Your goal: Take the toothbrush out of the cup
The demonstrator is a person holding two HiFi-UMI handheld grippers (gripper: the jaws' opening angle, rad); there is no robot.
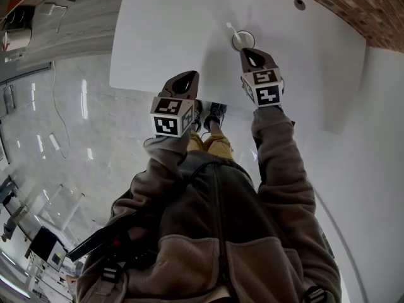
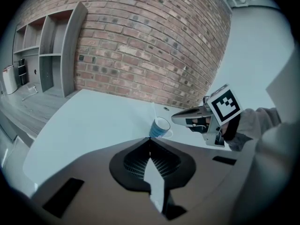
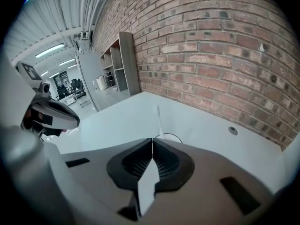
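Observation:
A blue cup with a white inside stands on the white table. A thin white toothbrush leans out of it toward the far left. My right gripper is shut with nothing in it, its tips just short of the cup's near side. In the right gripper view the toothbrush rises right above the closed tips, with the cup rim behind them. My left gripper is shut and empty, to the left of the cup and nearer the table's front edge.
A brick wall runs along the table's far side. A small round hole sits in the tabletop behind the cup. Grey shelves stand off to the left. The person's feet are at the table's front edge.

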